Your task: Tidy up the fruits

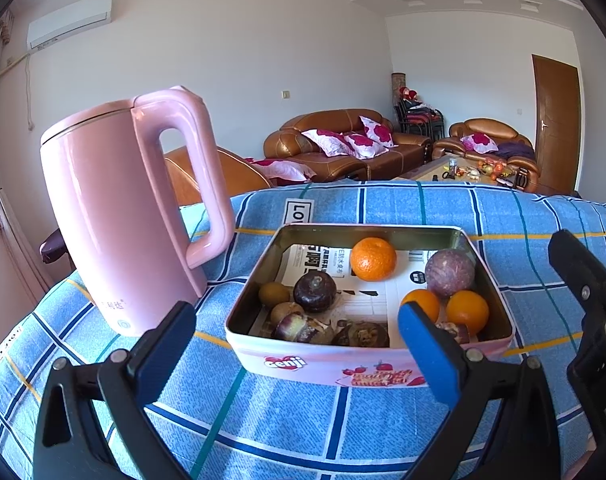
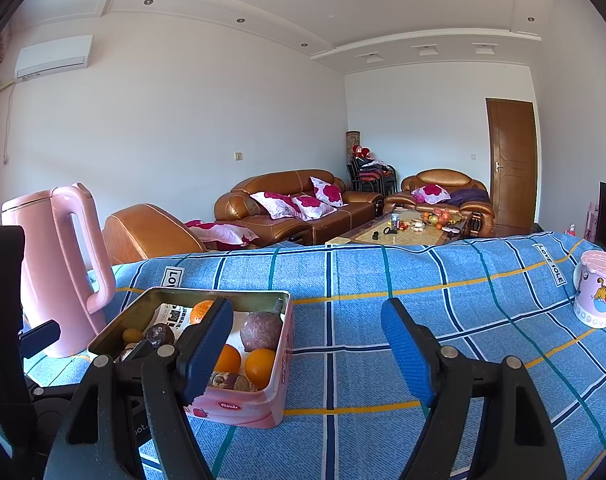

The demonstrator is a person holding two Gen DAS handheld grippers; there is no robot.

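The fruit sits in a pink tin with a metal interior, placed on the blue checked tablecloth toward the left side of the tabletop. A printed paper sheet lines the bottom of the tin.

Contents of the tin:
- One orange near the far wall.
- Two oranges touching each other at the near right corner.
- A round purple fruit at the right wall, just behind the two oranges.
- A dark round fruit and several small brown and dark fruits along the left and near walls.

A pink kettle stands upright just left of the tin, handle toward it. A lidded cup with a cartoon print stands near the right edge of the tabletop, well apart from the tin.

Left gripper: jaws spread wide, nothing between them, positioned in front of the near wall of the tin.

Right gripper: jaws spread wide, holding nothing, positioned over bare cloth to the right of the tin.
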